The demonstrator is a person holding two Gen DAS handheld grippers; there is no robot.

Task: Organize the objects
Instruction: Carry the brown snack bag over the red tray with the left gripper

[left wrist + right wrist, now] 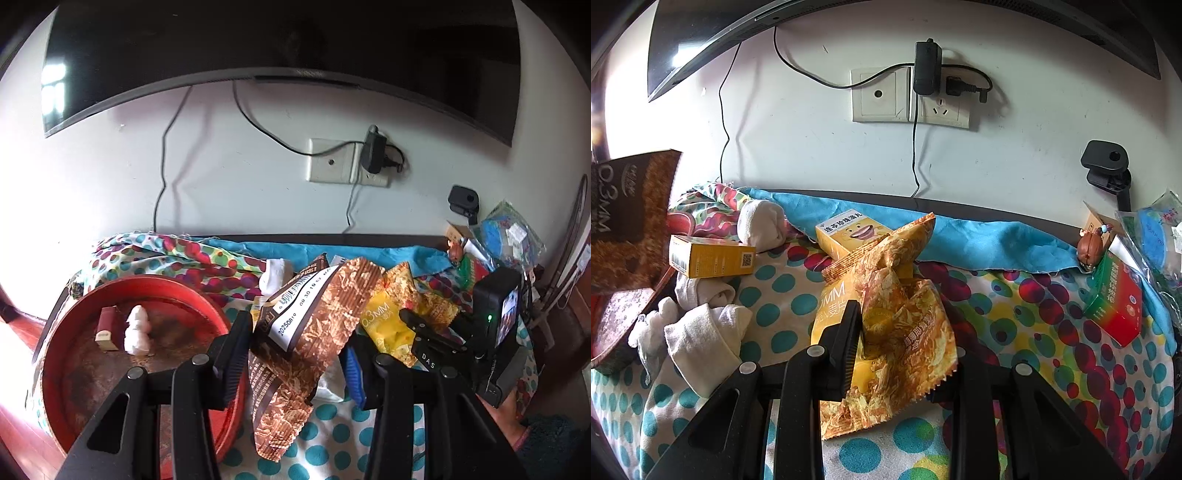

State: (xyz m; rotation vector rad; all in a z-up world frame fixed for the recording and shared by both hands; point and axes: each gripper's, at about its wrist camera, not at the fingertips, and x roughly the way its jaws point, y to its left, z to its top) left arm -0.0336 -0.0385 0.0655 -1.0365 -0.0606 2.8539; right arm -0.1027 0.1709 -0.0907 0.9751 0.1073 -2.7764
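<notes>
Left gripper (295,347) clamped on brown snack bag (314,325), lifted beside red tray (221,317). Right gripper (905,343) clamped tight on yellow snack bag (897,321) above dotted cloth (1015,325). Early going: tray holds only small bits; white socks (701,332), yellow boxes (713,260), green-red box (1115,306) left unsorted.

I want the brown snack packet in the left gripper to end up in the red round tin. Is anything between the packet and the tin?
Nothing visible blocks it. The brown snack packet hangs beside the red round tin, whose open top holds only a small white figure and a small reddish box at the far side.
</notes>
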